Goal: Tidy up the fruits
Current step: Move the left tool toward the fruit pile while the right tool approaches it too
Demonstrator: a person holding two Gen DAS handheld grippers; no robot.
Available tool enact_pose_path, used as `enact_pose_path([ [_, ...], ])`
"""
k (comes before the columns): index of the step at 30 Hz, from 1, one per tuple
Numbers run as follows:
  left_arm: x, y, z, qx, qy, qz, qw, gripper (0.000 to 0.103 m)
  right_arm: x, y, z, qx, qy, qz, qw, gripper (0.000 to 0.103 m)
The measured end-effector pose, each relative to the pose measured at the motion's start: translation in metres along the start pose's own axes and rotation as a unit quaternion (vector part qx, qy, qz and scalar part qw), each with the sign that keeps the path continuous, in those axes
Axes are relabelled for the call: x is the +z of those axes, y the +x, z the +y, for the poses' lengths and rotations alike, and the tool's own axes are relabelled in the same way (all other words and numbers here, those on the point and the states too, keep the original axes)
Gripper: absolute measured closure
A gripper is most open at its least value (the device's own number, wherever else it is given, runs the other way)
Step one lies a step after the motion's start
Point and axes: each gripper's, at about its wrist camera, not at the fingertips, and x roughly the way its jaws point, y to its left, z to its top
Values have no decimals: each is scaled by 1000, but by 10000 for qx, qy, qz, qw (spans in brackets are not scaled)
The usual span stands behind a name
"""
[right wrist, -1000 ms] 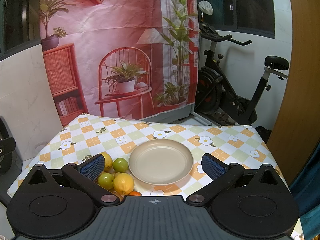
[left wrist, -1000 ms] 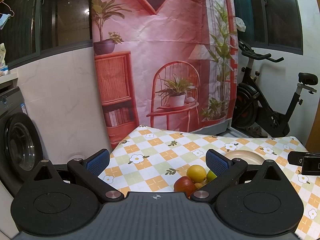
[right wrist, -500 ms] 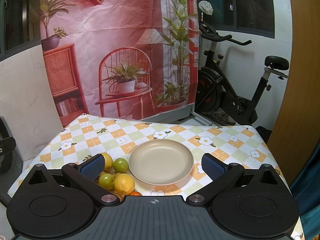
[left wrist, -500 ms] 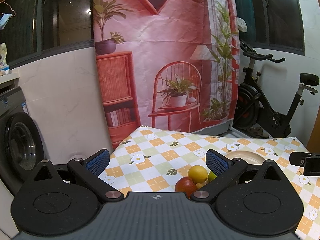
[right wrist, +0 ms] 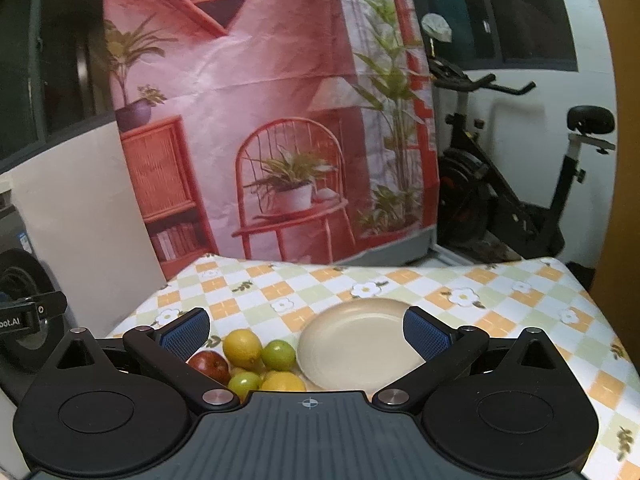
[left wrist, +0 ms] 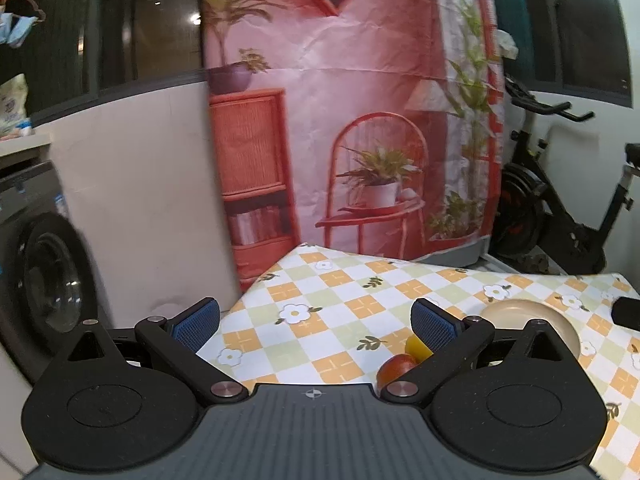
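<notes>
A cluster of fruit lies on the checked tablecloth (right wrist: 280,292): a red apple (right wrist: 210,363), a lemon (right wrist: 243,348), a green lime (right wrist: 279,355), a second lime (right wrist: 244,383) and another lemon (right wrist: 283,381). Just right of them sits an empty beige plate (right wrist: 352,340). My right gripper (right wrist: 306,332) hovers open above the fruit and the plate. In the left wrist view the apple (left wrist: 394,366) and a lemon (left wrist: 414,346) peek from behind the right finger, with the plate (left wrist: 516,314) beyond. My left gripper (left wrist: 316,326) is open over the table's left part.
A washing machine (left wrist: 44,280) stands left of the table. A printed pink backdrop (right wrist: 260,120) hangs behind it, and an exercise bike (right wrist: 500,200) stands at the back right. A wooden panel (right wrist: 624,160) borders the right side. The other gripper's tip (left wrist: 626,312) shows at the right edge.
Both views have shifted left and blurred, so both grippers are moving. The right gripper now shows the apple and more of the fruit cluster. The fingers' spread is unchanged.
</notes>
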Motion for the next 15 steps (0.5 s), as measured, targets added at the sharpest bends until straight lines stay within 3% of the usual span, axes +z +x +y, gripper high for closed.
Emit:
enact_pose_path([
  [6, -14, 11, -8, -468, 124, -149, 9987, 5, -19, 39, -1, -164, -280, 162, 9993, 0],
  [9, -19, 24, -9, -482, 113, 54, 9988, 5, -29, 53, -1, -169, -335, 257, 9990, 0],
  [15, -29, 52, -3, -678, 34, 520, 9963, 13, -51, 70, -1, -220, -658, -51, 9976, 0],
])
